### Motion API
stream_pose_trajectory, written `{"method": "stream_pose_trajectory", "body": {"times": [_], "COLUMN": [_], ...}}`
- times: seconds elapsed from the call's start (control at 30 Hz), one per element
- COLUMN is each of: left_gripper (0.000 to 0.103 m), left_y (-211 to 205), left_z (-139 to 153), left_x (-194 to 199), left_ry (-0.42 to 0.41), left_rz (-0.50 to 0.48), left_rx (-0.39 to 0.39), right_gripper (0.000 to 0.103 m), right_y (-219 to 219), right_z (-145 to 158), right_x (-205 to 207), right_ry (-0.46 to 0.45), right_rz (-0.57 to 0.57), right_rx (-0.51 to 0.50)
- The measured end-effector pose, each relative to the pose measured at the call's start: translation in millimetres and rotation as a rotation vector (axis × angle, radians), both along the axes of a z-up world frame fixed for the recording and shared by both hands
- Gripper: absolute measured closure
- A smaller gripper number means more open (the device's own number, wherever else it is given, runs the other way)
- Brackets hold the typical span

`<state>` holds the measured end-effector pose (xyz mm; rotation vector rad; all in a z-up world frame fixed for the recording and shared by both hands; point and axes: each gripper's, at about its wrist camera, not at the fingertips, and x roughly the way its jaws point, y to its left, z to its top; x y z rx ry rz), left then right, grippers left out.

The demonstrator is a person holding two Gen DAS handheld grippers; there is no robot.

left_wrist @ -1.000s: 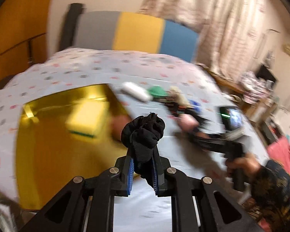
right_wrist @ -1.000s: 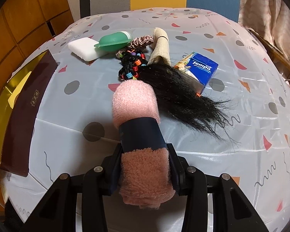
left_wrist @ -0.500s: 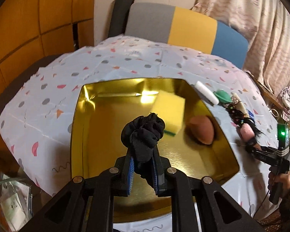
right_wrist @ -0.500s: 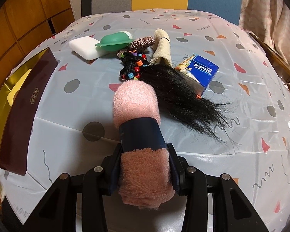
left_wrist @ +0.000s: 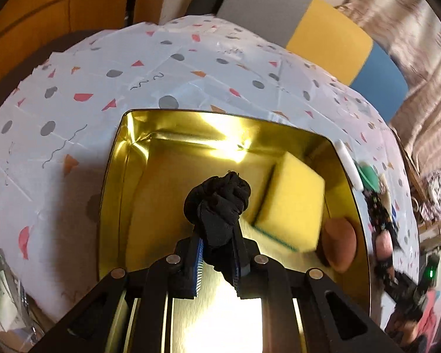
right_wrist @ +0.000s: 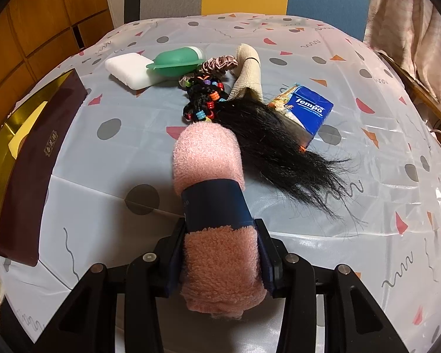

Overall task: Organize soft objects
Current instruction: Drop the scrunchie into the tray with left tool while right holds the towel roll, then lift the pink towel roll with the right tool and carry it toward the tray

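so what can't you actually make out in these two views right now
- Left wrist view: the pile past the gold tray at the right edge is smeared by motion blur and fisheye; single items cannot be told apart.
- Left wrist view: the black cloth in the left gripper hides the tray floor behind it.
- Right wrist view: the pink towel roll in the right gripper covers the table under it.
- Right wrist view: the gold tray's inside is cut off at the left edge.

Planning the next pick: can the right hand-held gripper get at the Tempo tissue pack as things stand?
Probably not yet. The right hand-held gripper is shut on the pink towel roll, and black hair lies over the tissue pack's near side.
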<state>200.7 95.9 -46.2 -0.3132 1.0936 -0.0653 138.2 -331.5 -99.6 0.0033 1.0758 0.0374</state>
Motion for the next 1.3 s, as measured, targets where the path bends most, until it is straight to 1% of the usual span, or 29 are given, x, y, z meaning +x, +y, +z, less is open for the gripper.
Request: {"method": "stream_pose_trajectory", "body": {"times": [0.03, 0.1, 0.17, 0.2, 0.27, 0.3, 0.33, 0.37, 0.43, 0.47, 0.53, 0.57, 0.67, 0.73, 0.8, 0.9, 0.97, 1.07, 1.17, 1.3], "left_gripper": [0.088, 0.088, 0.084, 0.084, 0.079, 0.074, 0.072, 0.072, 0.059, 0.059, 0.059, 0.059, 0.059, 0.059, 0.059, 0.059, 0.059, 0.059, 0.059, 0.059], "left_y": [-1.0, -1.4, -2.3, -1.9, -3.3, -4.8, -5.3, -5.6, -5.4, -3.9, -0.8, 0.6, 0.5, -2.5, -6.3, -13.8, -19.5, -31.6, -37.3, -43.9], "left_z": [-2.3, -7.5, -13.9, -17.9, -22.3, -23.9, -24.0, -22.6, -18.1, -15.2, -7.8, -3.2, 11.6, 19.8, 23.8, 26.0, 27.9, 30.5, 32.4, 32.2], "left_x": [7.3, 20.7, 32.5, 38.0, 45.7, 49.0, 50.6, 50.5, 47.6, 45.2, 37.9, 32.9, 10.3, -10.3, -28.7, -57.0, -72.8, -95.9, -109.9, -122.4], "left_ry": [0.008, 0.016, 0.032, 0.046, 0.056, 0.064, 0.067, 0.061, 0.038, 0.030, 0.012, -0.004, -0.063, -0.105, -0.135, -0.160, -0.180, -0.217, -0.237, -0.238], "left_rz": [-0.007, 0.013, 0.006, 0.024, 0.022, 0.021, 0.025, 0.027, 0.024, 0.023, 0.023, 0.027, 0.033, 0.019, 0.014, -0.012, -0.026, -0.057, -0.072, -0.086], "left_rx": [0.004, 0.011, 0.012, 0.010, -0.006, 0.000, 0.007, 0.009, 0.001, -0.001, 0.008, 0.025, 0.096, 0.135, 0.177, 0.206, 0.227, 0.278, 0.292, 0.288], "right_gripper": [0.058, 0.058, 0.058, 0.058, 0.058, 0.058, 0.058, 0.057, 0.057, 0.057, 0.057, 0.057, 0.057, 0.057, 0.057, 0.050, 0.042, 0.039, 0.039, 0.039], "right_y": [0.2, 0.7, 1.5, 1.6, 1.7, 1.7, 1.6, 1.7, 1.8, 1.9, 2.6, 2.8, 3.2, 2.5, 1.6, 1.2, 4.6, 11.3, 14.0, 9.2], "right_z": [0.1, 0.3, 0.4, 0.4, 0.3, 0.3, 0.4, 0.3, 0.3, 0.5, 0.8, 0.9, 1.2, 1.4, 2.0, 3.2, 3.8, 3.7, 5.0, 5.3], "right_x": [0.2, 0.4, 0.2, 0.3, 0.6, 0.6, 0.6, 0.6, 0.6, 1.0, 1.6, 1.7, 2.4, 3.1, 3.9, 3.7, 3.8, 2.9, 2.7, 4.2], "right_ry": [0.000, 0.001, 0.001, 0.000, 0.000, 0.000, -0.001, 0.000, 0.000, 0.001, 0.000, 0.000, 0.001, 0.003, 0.003, 0.003, -0.003, -0.014, -0.030, -0.034], "right_rz": [0.001, 0.003, 0.005, 0.005, 0.006, 0.006, 0.006, 0.006, 0.005, 0.004, 0.006, 0.005, 0.005, 0.004, 0.003, 0.000, 0.013, 0.033, 0.036, 0.013], "right_rx": [-0.002, -0.005, -0.007, -0.007, -0.007, -0.007, -0.007, -0.007, -0.006, -0.005, -0.008, -0.008, -0.010, -0.006, 0.002, 0.022, 0.019, -0.002, -0.007, 0.012]}}
